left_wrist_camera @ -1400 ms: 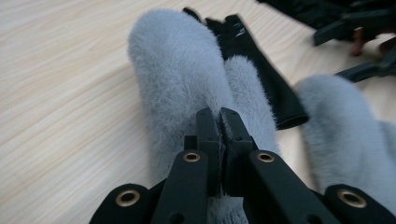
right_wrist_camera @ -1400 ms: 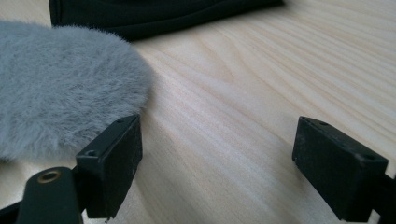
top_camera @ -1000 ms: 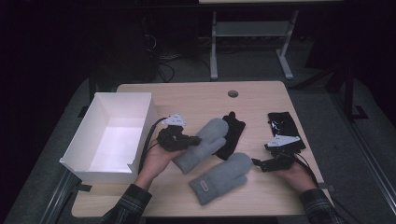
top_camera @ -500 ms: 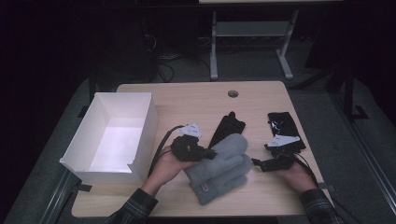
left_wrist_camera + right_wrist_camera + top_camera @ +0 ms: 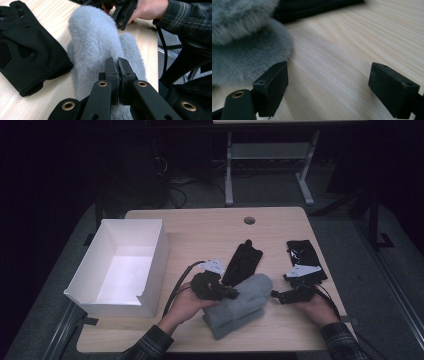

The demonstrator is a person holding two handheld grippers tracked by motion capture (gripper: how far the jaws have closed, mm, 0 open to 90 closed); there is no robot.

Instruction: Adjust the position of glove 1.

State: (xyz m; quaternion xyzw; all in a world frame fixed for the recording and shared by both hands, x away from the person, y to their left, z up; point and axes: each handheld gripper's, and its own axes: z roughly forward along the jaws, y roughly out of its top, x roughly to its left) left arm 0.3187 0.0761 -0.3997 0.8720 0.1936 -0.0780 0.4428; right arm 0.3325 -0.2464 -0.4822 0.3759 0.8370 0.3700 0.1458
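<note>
Grey mitten [image 5: 239, 301] newly stacked on its twin, fingertips up-right, in clamped left tongs [image 5: 231, 293]; right tongs [image 5: 278, 296] agape, empty.

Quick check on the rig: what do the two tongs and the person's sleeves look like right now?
Both tongs are black. The left tongs have flat jaws on arms with brass-coloured rivets; the right tongs have blocky square pads. Each carries a pale grey three-cornered plate on top and trails a black cable. The sleeves are dark plaid.
</note>
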